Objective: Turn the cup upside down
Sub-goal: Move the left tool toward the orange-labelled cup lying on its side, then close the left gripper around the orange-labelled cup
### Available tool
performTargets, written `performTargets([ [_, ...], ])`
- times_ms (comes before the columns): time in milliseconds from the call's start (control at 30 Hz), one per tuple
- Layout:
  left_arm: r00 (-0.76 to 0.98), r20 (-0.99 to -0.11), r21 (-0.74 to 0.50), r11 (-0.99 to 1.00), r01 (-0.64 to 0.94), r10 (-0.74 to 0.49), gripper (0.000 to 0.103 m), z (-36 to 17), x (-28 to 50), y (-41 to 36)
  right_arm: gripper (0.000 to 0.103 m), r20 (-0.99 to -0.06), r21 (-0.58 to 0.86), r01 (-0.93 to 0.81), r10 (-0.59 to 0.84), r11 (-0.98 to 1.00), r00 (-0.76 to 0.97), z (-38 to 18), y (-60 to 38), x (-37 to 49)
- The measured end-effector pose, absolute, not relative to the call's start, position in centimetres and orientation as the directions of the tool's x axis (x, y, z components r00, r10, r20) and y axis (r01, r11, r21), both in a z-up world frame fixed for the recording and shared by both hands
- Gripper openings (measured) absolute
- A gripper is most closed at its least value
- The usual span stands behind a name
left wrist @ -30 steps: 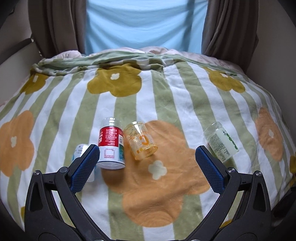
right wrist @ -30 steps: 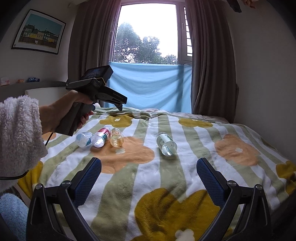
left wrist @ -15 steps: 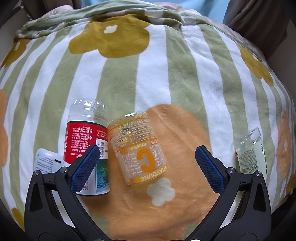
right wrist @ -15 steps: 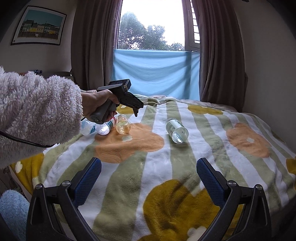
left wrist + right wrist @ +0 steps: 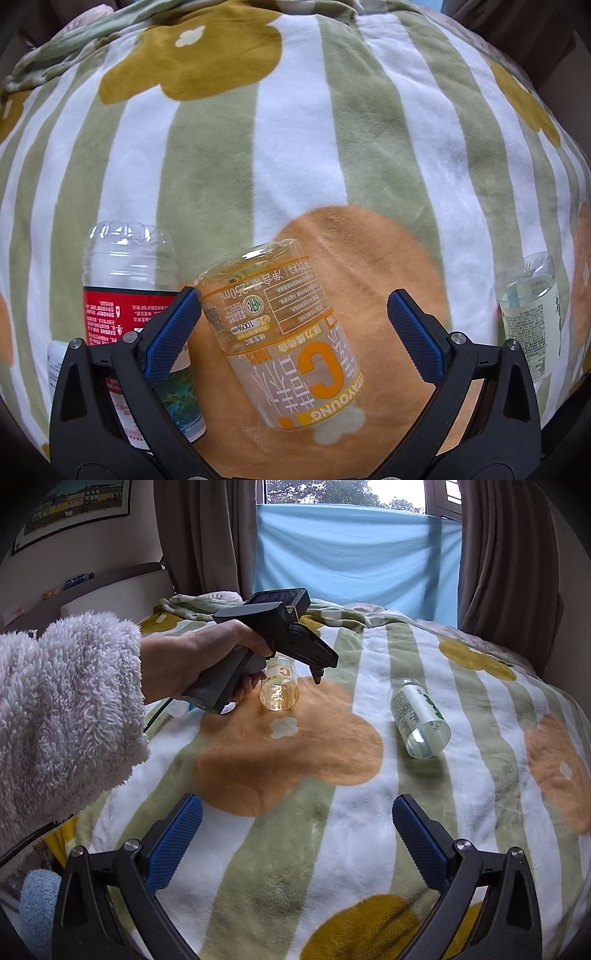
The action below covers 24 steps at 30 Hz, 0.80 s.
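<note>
An orange-tinted clear cup (image 5: 284, 336) with a big "C" label lies on its side on the flowered blanket; it also shows in the right wrist view (image 5: 279, 684). My left gripper (image 5: 295, 334) is open, its blue pads on either side of the cup, the left pad close to the cup's wall. In the right wrist view the left gripper (image 5: 317, 670) hangs over that cup. My right gripper (image 5: 297, 834) is open and empty, low over the blanket near the bed's front.
A red-labelled clear cup (image 5: 129, 295) lies just left of the orange one, behind the left finger. A green-labelled clear cup (image 5: 532, 314) lies to the right, also in the right wrist view (image 5: 419, 716). Curtains and a blue cloth (image 5: 354, 550) stand behind the bed.
My left gripper has moved down and forward until its open fingers straddle the orange cup. My right gripper has tilted down and moved a little forward over the blanket.
</note>
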State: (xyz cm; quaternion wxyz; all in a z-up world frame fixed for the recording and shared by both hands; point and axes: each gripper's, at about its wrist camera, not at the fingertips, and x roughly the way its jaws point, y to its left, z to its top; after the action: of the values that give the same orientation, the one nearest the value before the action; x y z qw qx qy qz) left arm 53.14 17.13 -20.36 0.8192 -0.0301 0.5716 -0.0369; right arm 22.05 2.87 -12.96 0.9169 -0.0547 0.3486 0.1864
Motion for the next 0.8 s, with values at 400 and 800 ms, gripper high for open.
performTargets([
  [400,0.359,-0.933,0.002,0.994,0.112,-0.039,0.06,-20.8,52.5,16.4,0.103,-0.676,0.048,-0.456,0.365,0.889,0.64,-15.9,3.5,23.9],
  [800,0.389,-0.917,0.02,0.967,0.255,-0.083,0.06,-15.4,42.1,16.1,0.103,-0.655,0.017,-0.479,0.371,0.878,0.658,-15.8,2.7,22.0],
])
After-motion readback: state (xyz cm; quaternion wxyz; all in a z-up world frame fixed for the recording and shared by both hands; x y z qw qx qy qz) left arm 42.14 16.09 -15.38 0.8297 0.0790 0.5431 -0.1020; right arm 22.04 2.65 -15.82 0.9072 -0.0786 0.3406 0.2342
